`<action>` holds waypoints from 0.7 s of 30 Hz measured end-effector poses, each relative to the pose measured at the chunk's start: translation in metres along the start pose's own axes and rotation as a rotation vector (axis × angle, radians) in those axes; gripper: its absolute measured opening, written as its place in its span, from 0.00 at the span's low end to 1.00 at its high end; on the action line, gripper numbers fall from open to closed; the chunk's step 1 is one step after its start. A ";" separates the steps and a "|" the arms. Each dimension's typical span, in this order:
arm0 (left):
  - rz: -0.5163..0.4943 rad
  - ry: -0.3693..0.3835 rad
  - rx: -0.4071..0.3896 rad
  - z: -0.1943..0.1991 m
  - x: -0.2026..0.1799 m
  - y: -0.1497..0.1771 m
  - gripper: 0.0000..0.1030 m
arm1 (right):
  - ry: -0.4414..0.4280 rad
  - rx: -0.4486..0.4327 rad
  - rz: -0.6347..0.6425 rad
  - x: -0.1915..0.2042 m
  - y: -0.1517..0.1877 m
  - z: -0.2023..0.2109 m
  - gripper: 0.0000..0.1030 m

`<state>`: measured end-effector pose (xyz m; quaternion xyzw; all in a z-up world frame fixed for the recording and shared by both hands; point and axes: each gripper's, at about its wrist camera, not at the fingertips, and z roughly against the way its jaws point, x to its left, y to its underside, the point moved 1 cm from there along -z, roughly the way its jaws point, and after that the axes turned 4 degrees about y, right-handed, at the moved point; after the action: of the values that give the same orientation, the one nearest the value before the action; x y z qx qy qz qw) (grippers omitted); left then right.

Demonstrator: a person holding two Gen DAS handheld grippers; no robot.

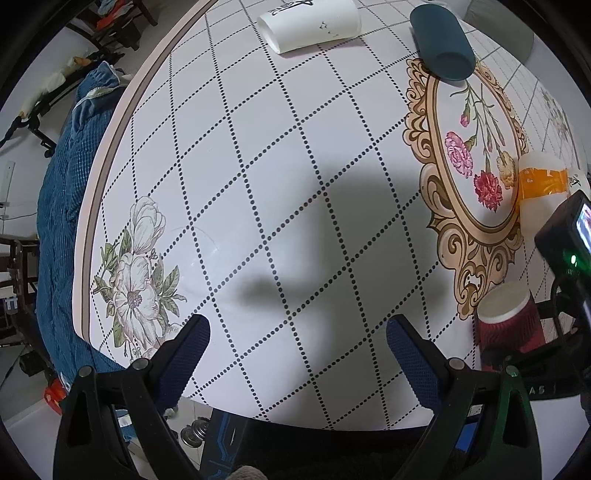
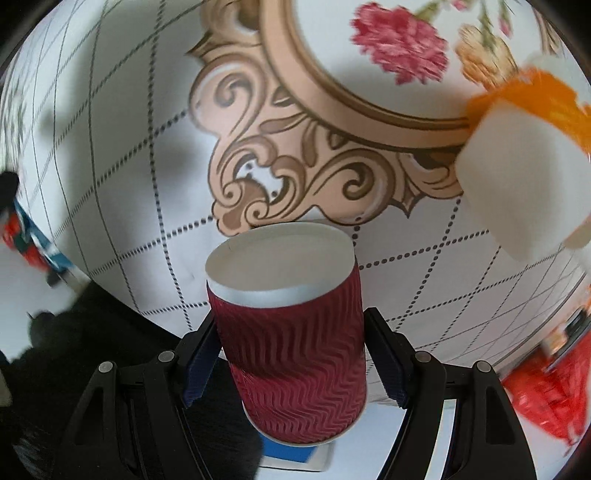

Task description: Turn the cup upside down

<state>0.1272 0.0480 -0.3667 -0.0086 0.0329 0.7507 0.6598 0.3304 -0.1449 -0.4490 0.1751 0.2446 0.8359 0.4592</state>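
Observation:
A dark red ribbed paper cup (image 2: 295, 354) with a white band at its far end is held between the pads of my right gripper (image 2: 295, 360), above the near edge of the round table (image 2: 147, 221). Its recessed white end faces away from the camera. The same cup shows at the lower right of the left wrist view (image 1: 508, 325), with the right gripper's body beside it. My left gripper (image 1: 297, 343) is open and empty, hovering over the table's near part.
A white paper cup (image 1: 310, 24) and a dark teal cup (image 1: 443, 42) lie on their sides at the far side. A white cup with an orange band (image 1: 541, 181) stands at the right, also in the right wrist view (image 2: 524, 166). A blue cushioned chair (image 1: 62, 206) stands left of the table.

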 end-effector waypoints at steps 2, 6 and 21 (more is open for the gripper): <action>-0.007 -0.001 0.002 0.000 -0.004 -0.001 0.95 | -0.019 0.004 -0.022 -0.011 -0.005 0.001 0.75; -0.017 0.000 0.011 -0.002 -0.008 -0.003 0.95 | -0.019 0.004 -0.034 -0.036 -0.009 0.005 0.81; -0.069 -0.012 0.026 -0.002 -0.024 -0.005 0.95 | 0.024 -0.144 -0.040 -0.049 0.017 0.021 0.72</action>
<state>0.1352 0.0249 -0.3680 0.0036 0.0384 0.7272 0.6854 0.3545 -0.1895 -0.4255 0.1267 0.1928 0.8440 0.4842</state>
